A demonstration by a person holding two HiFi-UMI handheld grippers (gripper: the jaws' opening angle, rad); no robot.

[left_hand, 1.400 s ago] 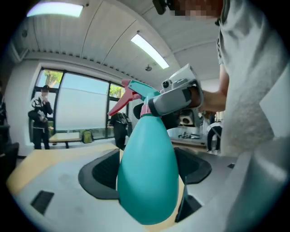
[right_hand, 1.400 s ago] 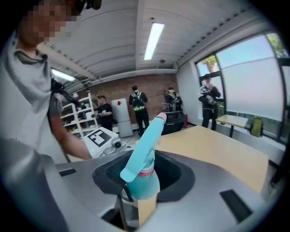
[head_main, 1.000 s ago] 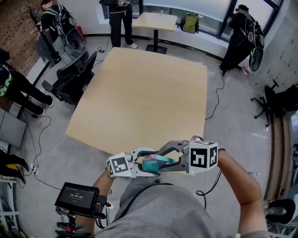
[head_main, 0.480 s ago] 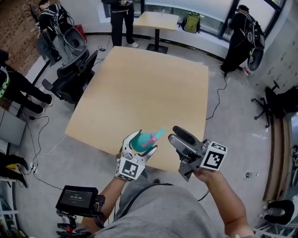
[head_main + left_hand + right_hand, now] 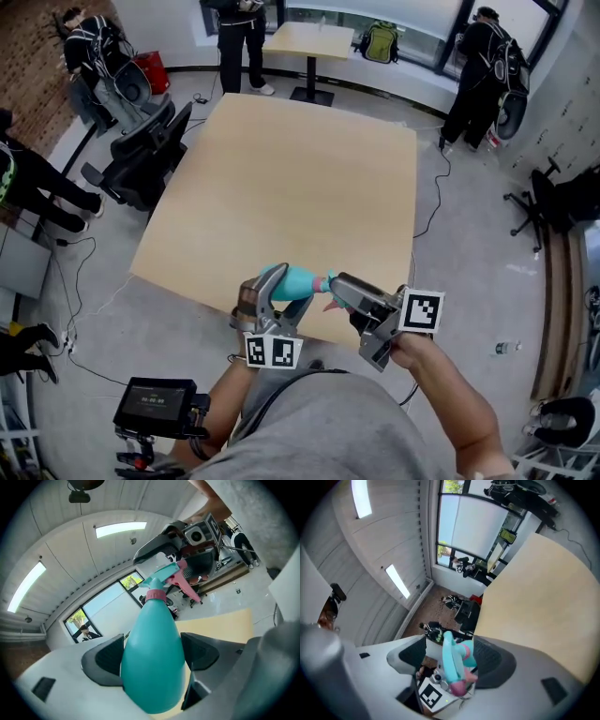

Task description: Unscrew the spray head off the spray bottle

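The teal spray bottle (image 5: 292, 280) lies roughly level over the table's near edge, and my left gripper (image 5: 277, 298) is shut on its body (image 5: 152, 660). Its pink collar and teal-and-pink spray head (image 5: 169, 576) point toward my right gripper (image 5: 341, 287). That gripper's jaws have just been opening. In the right gripper view the spray head (image 5: 453, 662) sits between the two dark pads (image 5: 491, 662), with a gap on the left side. The right gripper (image 5: 161, 550) shows behind the spray head in the left gripper view.
The big wooden table (image 5: 281, 159) stretches ahead. Office chairs (image 5: 141, 155) stand at its left, and a cable (image 5: 437, 192) runs over the floor at the right. People stand at the back around a small table (image 5: 309, 42). A handheld screen (image 5: 155, 401) hangs low left.
The right gripper let go of the spray head, swung out to the right while opening, and has now come back around the head. The left gripper lifted and rolled the bottle.
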